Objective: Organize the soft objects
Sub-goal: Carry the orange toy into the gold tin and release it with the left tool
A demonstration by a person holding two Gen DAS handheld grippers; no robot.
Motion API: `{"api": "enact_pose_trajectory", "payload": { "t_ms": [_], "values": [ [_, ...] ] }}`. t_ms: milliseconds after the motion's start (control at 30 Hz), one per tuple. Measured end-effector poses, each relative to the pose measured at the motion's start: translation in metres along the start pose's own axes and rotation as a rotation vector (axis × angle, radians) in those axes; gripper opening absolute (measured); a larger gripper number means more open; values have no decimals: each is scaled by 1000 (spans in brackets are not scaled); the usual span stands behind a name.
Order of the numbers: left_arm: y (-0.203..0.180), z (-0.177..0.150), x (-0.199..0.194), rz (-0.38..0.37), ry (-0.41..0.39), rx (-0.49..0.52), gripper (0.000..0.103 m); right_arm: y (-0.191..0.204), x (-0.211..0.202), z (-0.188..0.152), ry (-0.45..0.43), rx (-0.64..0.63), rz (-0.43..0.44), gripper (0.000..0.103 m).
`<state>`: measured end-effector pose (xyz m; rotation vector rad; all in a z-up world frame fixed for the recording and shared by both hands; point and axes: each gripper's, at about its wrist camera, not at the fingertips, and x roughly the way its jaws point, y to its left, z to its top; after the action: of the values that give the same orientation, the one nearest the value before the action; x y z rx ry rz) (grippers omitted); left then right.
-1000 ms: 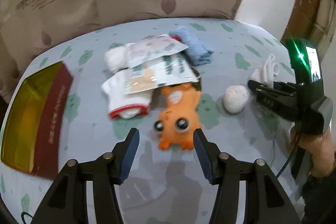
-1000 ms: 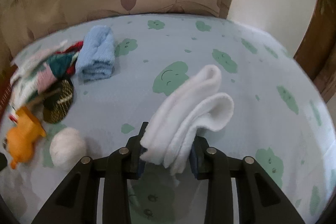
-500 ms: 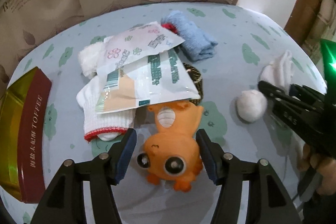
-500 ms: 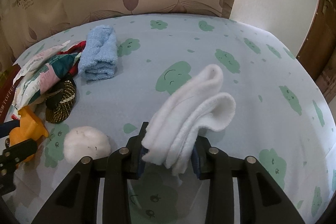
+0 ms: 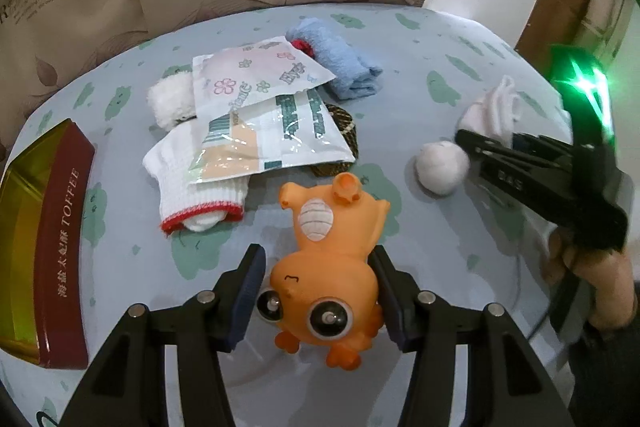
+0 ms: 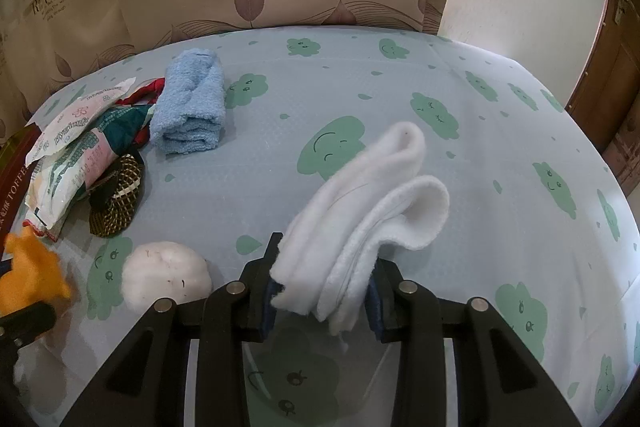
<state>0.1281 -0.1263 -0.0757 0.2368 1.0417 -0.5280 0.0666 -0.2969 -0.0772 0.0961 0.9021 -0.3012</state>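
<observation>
An orange big-eyed toy (image 5: 332,267) lies on the blue cloud-print table (image 5: 440,75), its head between the fingers of my left gripper (image 5: 318,301). The jaws stand open around it, the right pad close to or touching its side. My right gripper (image 6: 322,293) is shut on a folded white cloth (image 6: 372,223) and holds it just above the table. It also shows in the left wrist view (image 5: 496,109). A white fluffy ball (image 5: 440,167) lies beside the right gripper's tip, also in the right wrist view (image 6: 166,277). The toy's orange edge (image 6: 32,271) shows at that view's left.
A folded blue towel (image 5: 340,67), two plastic packets (image 5: 256,95), a white glove with red cuff (image 5: 192,187), a white fuzzy roll (image 5: 170,99) and a dark woven item (image 6: 116,203) lie at mid-table. A toffee tin (image 5: 44,239) stands at the left edge.
My left gripper has moved forward, so the orange toy now lies between its fingers. My right gripper has kept hold of the white cloth and barely moved.
</observation>
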Motion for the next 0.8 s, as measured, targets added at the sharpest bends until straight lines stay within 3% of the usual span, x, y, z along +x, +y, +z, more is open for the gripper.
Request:
{"api": "enact_pose_trajectory", "payload": {
  "t_ms": [167,467,800],
  "values": [
    [2,-7,-15,-1,-16,24,54,0,0,0,0,0,0,34],
    [38,-3,-45,86,-78,-30,54,0,0,0,1,1,-1,34],
    [143,11,-78,264,-121,-211,54,0,0,0,2,2,-2,34]
  ]
}}
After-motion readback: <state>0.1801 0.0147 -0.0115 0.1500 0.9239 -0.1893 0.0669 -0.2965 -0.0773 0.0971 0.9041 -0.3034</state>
